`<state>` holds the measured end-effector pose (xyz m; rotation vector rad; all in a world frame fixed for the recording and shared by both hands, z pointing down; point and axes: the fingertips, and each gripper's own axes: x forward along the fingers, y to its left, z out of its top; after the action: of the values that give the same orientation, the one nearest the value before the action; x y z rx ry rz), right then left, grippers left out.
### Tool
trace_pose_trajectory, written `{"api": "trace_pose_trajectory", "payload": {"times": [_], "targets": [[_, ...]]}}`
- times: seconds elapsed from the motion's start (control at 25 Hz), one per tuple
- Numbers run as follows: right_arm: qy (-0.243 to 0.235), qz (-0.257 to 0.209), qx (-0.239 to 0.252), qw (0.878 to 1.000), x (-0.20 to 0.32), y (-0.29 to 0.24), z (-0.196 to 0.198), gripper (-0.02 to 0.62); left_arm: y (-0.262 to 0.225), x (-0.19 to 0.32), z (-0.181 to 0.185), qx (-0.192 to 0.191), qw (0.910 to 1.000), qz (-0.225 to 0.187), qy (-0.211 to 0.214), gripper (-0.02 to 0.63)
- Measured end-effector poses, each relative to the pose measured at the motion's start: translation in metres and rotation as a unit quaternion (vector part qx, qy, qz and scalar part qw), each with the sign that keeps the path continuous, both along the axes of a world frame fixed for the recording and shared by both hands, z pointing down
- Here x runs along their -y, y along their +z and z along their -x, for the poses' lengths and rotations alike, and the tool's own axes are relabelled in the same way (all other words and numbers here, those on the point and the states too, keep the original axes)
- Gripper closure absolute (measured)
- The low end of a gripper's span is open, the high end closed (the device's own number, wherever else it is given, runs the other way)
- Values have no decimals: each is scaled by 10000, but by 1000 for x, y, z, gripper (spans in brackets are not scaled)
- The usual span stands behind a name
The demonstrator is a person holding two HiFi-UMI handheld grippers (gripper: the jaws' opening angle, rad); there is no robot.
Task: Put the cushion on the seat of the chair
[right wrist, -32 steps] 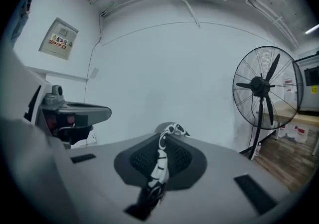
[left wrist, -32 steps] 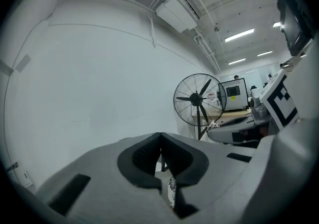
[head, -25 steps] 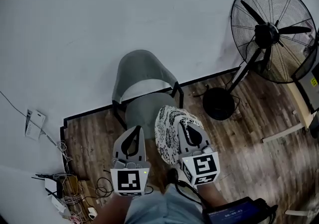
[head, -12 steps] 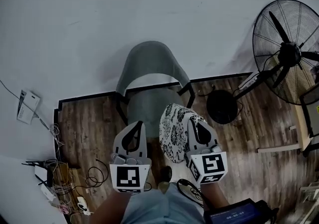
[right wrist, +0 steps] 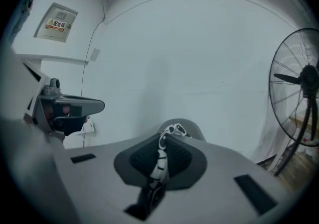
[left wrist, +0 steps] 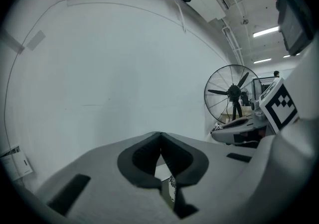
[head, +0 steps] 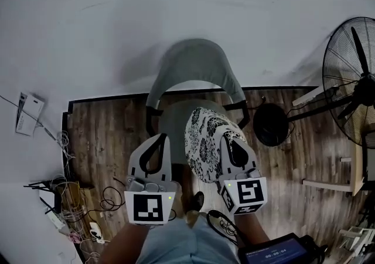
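A grey chair (head: 193, 60) stands against the white wall, its seat (head: 173, 122) partly covered from above by the black-and-white patterned cushion (head: 205, 142). My right gripper (head: 227, 139) is shut on the cushion's near edge and holds it on edge over the seat's right side. In the right gripper view the cushion's edge (right wrist: 160, 161) runs between the closed jaws, with the chair back (right wrist: 192, 129) just beyond. My left gripper (head: 159, 138) is beside the cushion on the left, over the seat's front; its jaws meet with nothing between them (left wrist: 160, 141).
A large standing fan (head: 354, 81) with a round black base (head: 270, 125) stands to the chair's right. Loose cables and small devices (head: 70, 210) lie on the wooden floor at the left. The wall is close behind the chair.
Both grippers have moved forward and lower toward the chair, the cushion still in the right one. The chair now sits centred, and the fan has slid toward the right edge.
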<state>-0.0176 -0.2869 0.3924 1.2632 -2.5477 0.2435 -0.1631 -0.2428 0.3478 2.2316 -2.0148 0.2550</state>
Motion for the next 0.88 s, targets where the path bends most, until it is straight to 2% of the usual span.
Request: {"api": "trace_pose_trajectory", "payload": {"times": [0.4, 0.56, 0.72, 0.88], "targets": [[-443, 217, 84, 9987, 62, 46, 88, 581, 45, 45, 67, 43, 9986, 422, -318, 597], [-488, 538, 135, 9973, 77, 87, 106, 580, 67, 68, 82, 25, 9977, 586, -329, 597], [-352, 1149, 94, 9927, 92, 173, 96, 577, 102, 96, 85, -11, 9960, 848, -269, 597], [113, 1851, -154, 9825, 91, 258, 44, 575, 132, 118, 60, 29, 9944, 1055, -19, 597]]}}
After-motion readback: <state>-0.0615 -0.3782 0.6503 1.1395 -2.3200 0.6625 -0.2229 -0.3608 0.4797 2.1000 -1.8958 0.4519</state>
